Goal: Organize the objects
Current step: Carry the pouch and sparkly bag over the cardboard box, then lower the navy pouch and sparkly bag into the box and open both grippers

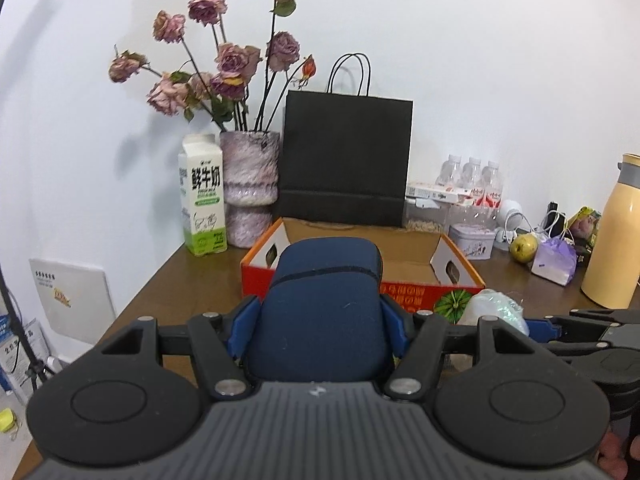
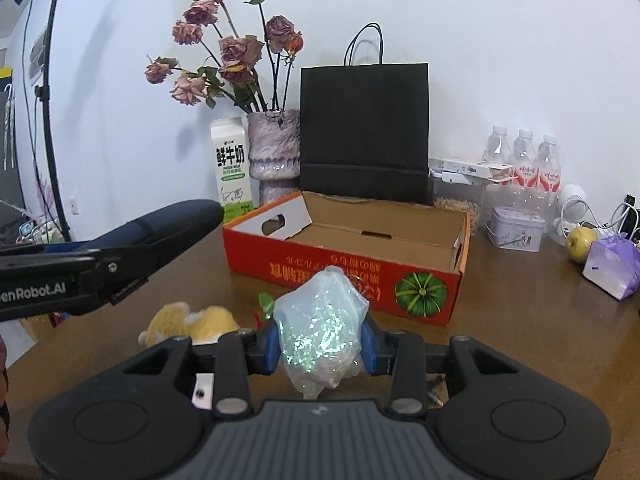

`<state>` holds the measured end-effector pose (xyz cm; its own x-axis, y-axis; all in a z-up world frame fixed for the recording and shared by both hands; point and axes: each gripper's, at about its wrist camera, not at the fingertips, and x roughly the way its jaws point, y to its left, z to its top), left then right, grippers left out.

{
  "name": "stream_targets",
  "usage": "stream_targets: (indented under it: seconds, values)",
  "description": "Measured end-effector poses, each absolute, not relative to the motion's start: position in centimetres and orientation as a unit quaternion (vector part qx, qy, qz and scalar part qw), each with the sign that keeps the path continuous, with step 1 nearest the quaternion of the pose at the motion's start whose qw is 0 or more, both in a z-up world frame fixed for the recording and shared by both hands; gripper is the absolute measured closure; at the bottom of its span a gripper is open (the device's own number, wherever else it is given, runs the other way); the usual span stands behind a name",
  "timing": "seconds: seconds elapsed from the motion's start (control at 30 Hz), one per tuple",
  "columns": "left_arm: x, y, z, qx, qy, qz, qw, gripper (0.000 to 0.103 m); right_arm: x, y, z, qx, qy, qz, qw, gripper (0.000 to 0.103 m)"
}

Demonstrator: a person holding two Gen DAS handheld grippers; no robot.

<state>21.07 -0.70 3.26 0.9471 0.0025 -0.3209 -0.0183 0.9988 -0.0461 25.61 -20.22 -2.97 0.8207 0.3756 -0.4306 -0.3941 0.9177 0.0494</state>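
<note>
The left tool (image 1: 316,328) pinches a navy pouch (image 1: 320,312); the right tool (image 2: 320,344) pinches a glittery bag (image 2: 320,320), both held short of the red box (image 2: 348,264) at twelve o'clock. The slick bag could slip loose.

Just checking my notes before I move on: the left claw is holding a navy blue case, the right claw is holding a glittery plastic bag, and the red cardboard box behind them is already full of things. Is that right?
Not quite. The red cardboard box is open and empty, as the right wrist view shows. The rest stands: the left claw holds the navy blue case, and the right claw holds the glittery plastic bag.
</note>
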Motion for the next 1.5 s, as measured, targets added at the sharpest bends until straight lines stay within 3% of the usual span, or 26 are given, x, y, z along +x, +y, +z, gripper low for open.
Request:
stream_targets:
  seconds: [0.97,1.5]
  values:
    - [33.7,1.5,5.5,-0.032,0.162,-0.010,0.986,0.039,35.8,-15.3,0.3,-0.014,0.203,0.134,0.970,0.066]
    - [41.3,2.0,6.3,-0.032,0.174,-0.016,0.984,0.039,43.7,-14.0,0.4,-0.053,0.256,0.106,0.960,0.066]
